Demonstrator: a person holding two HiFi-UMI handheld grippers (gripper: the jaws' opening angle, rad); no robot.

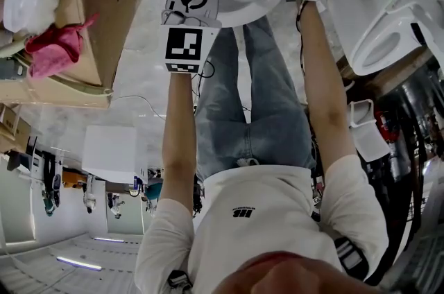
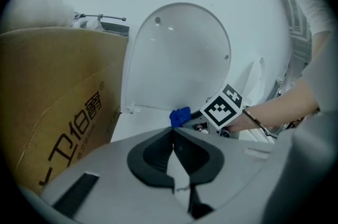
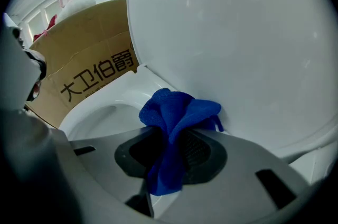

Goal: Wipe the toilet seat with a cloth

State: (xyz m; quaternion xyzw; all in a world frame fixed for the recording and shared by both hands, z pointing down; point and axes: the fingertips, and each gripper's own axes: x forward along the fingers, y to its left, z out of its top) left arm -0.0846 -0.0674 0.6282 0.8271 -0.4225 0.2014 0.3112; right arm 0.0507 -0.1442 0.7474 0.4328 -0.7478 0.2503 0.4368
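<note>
A crumpled deep-blue cloth [image 3: 177,117] bunches up out of the right gripper [image 3: 169,150], whose jaws pinch it at the back of the white toilet rim [image 3: 103,109], just under the raised lid [image 3: 237,43]. A cardboard box [image 2: 58,101] stands leftmost. Beside it the left gripper [image 2: 173,139] is pressed together on nothing. The floor [image 1: 142,71] is pale and marbled, and another toilet [image 1: 378,29] stands at the right.
</note>
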